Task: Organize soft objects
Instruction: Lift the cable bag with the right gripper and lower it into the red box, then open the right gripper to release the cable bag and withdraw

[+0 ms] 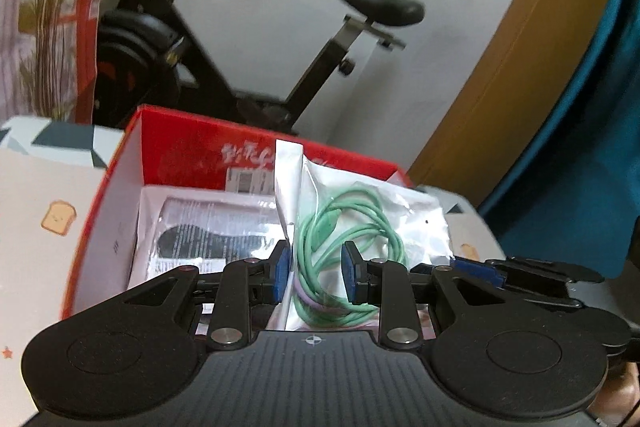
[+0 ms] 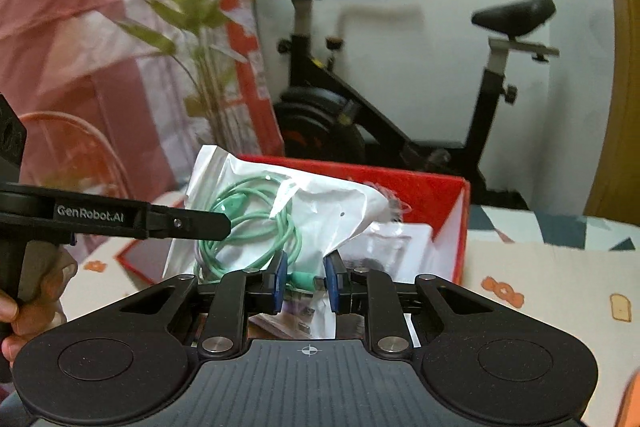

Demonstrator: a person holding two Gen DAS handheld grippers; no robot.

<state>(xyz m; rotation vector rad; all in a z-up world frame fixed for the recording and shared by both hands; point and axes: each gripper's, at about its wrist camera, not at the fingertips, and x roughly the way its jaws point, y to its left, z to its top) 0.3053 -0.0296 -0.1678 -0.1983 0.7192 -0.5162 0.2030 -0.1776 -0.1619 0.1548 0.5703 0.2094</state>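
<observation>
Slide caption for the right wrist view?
Both grippers hold a clear bag of green cable over the red box.

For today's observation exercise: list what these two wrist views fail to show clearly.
- Red box floor, left wrist view: covered by the cable bag and a wrapped packet.
- Box lettering, left view: blurred.
- Bag's lower end, right view: hidden behind the right gripper.

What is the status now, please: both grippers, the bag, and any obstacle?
Left gripper and right gripper: jaws closed on clear plastic bag of green cable. Bag held above open red cardboard box. Packaged item already inside box; no obstacle seen.
</observation>
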